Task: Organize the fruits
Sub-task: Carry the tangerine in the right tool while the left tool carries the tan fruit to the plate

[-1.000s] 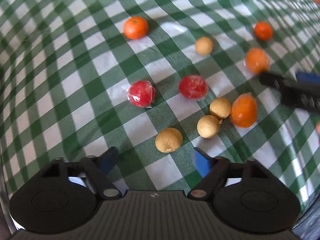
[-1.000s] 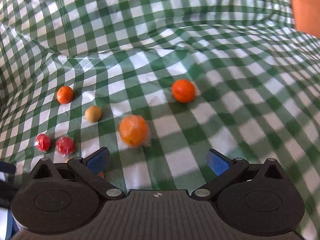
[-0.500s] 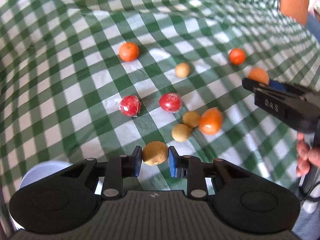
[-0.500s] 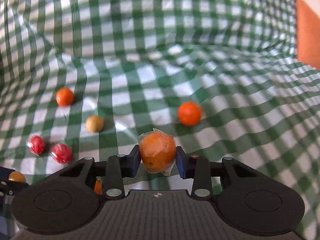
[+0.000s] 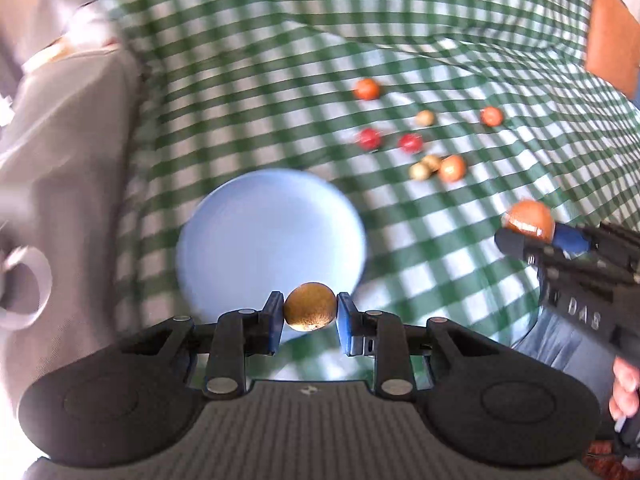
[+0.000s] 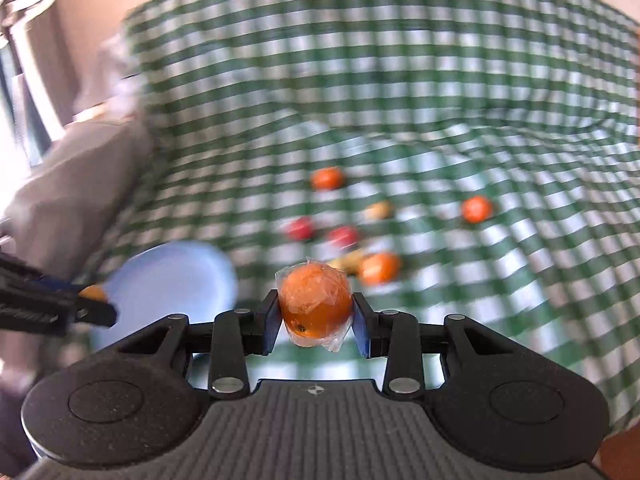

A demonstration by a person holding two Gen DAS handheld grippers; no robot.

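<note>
My left gripper (image 5: 310, 314) is shut on a round tan fruit (image 5: 310, 304), held above the near edge of a pale blue plate (image 5: 272, 240). My right gripper (image 6: 316, 320) is shut on an orange wrapped in clear film (image 6: 316, 304), in the air to the right of the plate (image 6: 172, 276). In the left wrist view the right gripper (image 5: 532, 234) shows with its orange (image 5: 528, 218). Loose fruits lie farther off on the checked cloth: an orange (image 5: 367, 89), two red fruits (image 5: 369, 138), tan fruits (image 5: 420, 170) and another orange (image 5: 452, 168).
A green and white checked cloth (image 5: 440, 280) covers the surface and is wrinkled at the back. Grey fabric (image 5: 60, 160) lies at the left beside the plate. An orange-brown object (image 5: 608, 40) stands at the far right. A person's hand (image 5: 624, 396) holds the right gripper.
Both grippers went from open to shut, each on a fruit, then rose and swung left. The blue plate has come into view and the loose fruits now lie farther away.
</note>
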